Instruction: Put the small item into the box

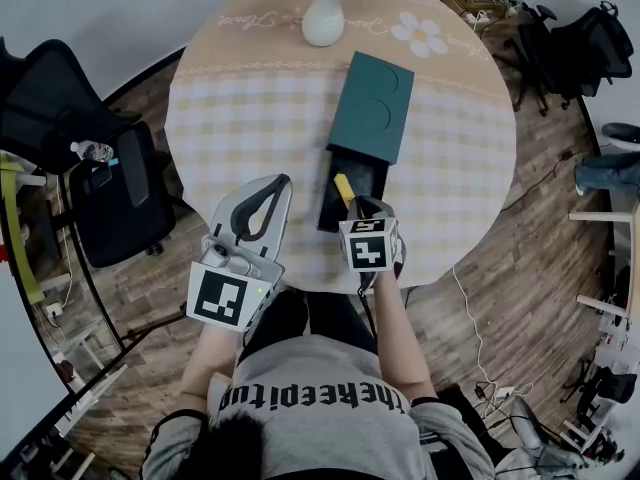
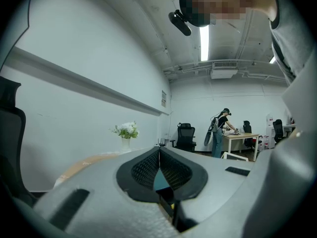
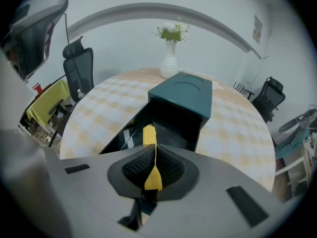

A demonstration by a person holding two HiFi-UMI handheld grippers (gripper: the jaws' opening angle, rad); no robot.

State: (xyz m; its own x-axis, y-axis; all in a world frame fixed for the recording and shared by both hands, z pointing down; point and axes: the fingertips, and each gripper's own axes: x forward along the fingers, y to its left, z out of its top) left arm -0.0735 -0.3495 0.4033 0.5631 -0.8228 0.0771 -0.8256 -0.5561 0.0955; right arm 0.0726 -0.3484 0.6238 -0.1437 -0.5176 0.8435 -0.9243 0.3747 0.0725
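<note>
On the round checked table lies a teal box with its black drawer pulled out toward me. My right gripper hangs over the near end of that drawer, shut on a small yellow item. In the right gripper view the yellow item sticks out past the pinched jaws of the right gripper, above the drawer of the box. My left gripper rests over the table's near left part, jaws together and empty. The left gripper shows shut in its own view too.
A white vase of flowers stands at the table's far side, behind the box. A black office chair is to the table's left. Cables and gear lie on the wood floor at right. A person stands at a distant desk.
</note>
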